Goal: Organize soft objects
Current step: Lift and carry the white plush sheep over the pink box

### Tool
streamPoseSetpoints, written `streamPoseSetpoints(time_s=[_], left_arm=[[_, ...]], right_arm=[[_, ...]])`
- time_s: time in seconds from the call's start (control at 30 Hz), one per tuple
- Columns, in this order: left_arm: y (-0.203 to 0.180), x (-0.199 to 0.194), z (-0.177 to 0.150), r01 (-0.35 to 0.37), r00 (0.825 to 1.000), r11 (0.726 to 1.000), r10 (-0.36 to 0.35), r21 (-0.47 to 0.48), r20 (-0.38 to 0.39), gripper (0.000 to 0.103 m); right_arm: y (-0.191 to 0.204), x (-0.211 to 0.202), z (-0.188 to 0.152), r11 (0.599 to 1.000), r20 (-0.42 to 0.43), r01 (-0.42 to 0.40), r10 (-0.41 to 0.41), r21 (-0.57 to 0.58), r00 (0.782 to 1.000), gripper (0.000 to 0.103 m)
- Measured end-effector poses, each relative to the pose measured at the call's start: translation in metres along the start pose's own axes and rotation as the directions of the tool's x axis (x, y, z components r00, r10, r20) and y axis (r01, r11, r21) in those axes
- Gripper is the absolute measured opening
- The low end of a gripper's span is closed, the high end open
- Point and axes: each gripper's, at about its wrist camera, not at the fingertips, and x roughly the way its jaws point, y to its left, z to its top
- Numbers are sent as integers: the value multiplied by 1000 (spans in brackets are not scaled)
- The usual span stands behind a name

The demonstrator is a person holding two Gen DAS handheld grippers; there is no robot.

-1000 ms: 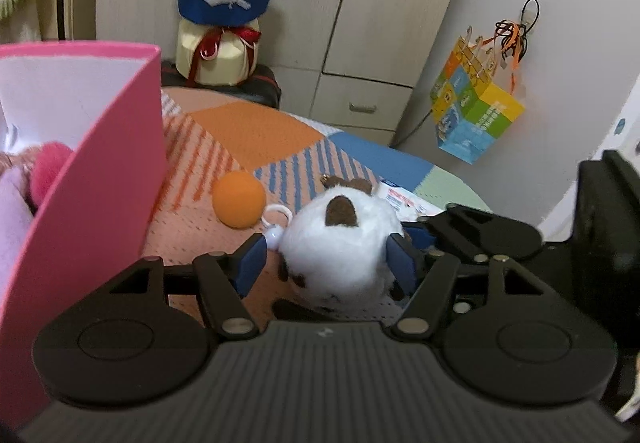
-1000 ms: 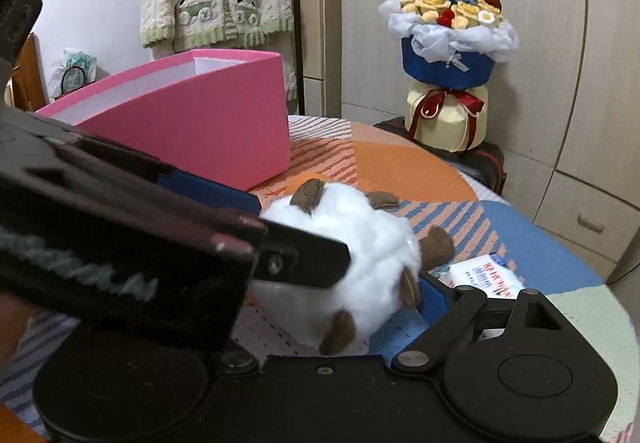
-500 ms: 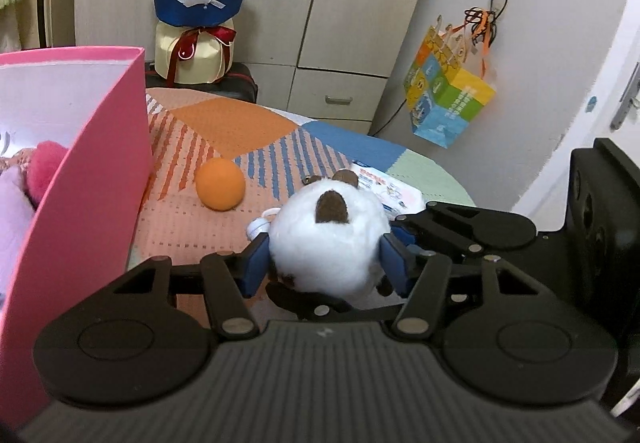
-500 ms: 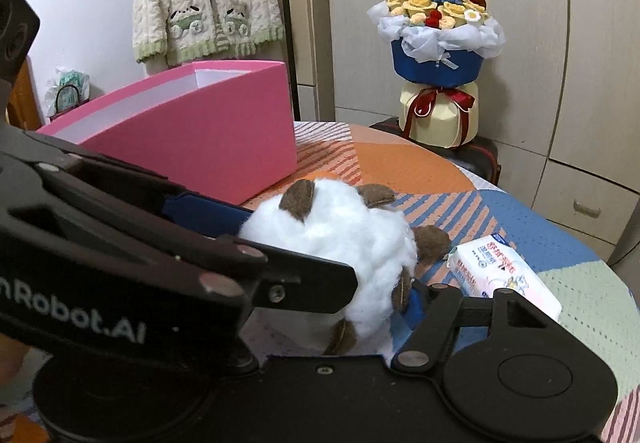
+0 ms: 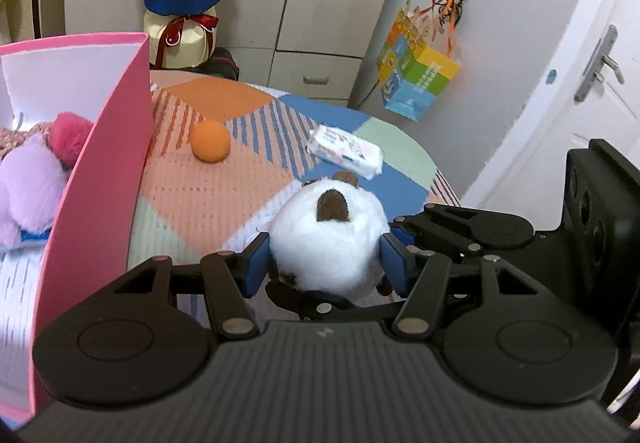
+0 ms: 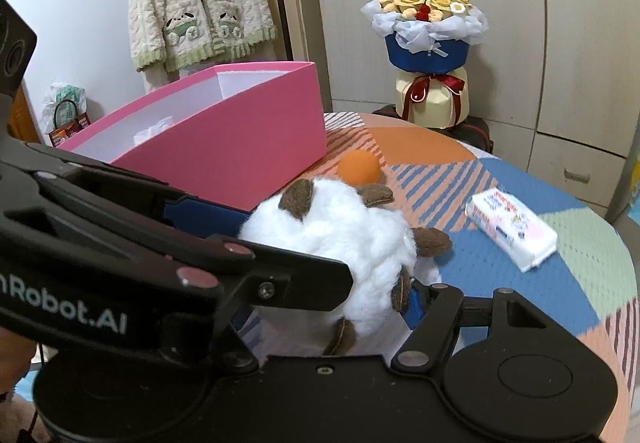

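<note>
A round white plush toy [image 5: 328, 239] with brown patches hangs just above the patchwork tablecloth [image 5: 224, 199]. My left gripper [image 5: 325, 261] is shut on it, blue pads pressing into its left and right sides. My right gripper [image 6: 340, 319] is also shut on the toy [image 6: 340, 227]: one blue pad [image 6: 412, 303] presses its right side, while the other finger is hidden behind the left gripper's body. An orange foam ball [image 5: 210, 141] lies on the cloth beside the open pink box [image 5: 100, 163]. The box holds a purple plush [image 5: 28, 191] and a pink fluffy toy [image 5: 72, 135].
A wrapped tissue pack [image 5: 346, 151] lies on the cloth beyond the plush toy. A flower bouquet [image 5: 184, 3] stands behind the table before the cupboards. A colourful gift bag [image 5: 420, 83] hangs on the right wall. The round table's edge [image 6: 624, 255] curves at the right.
Both grippers closed on the white plush toy and lifted it off the cloth, drawing back from the orange ball. The tissue pack behind it has come into full view.
</note>
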Motion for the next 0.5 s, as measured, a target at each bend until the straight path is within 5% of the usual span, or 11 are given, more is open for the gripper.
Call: streamPoseSetpoints(time_s=[0.2,0.5], left_arm=[[-13,-32,-18,42,999,997,-42,67,0,57],[-12,-68,-38,159,981,984,-149,80,-120,57]], right_arm=[[23,-29,-12,999,5,18,-18,47,1000,74],[64,-65,-34,991,-63,58,-51,119,997,74]])
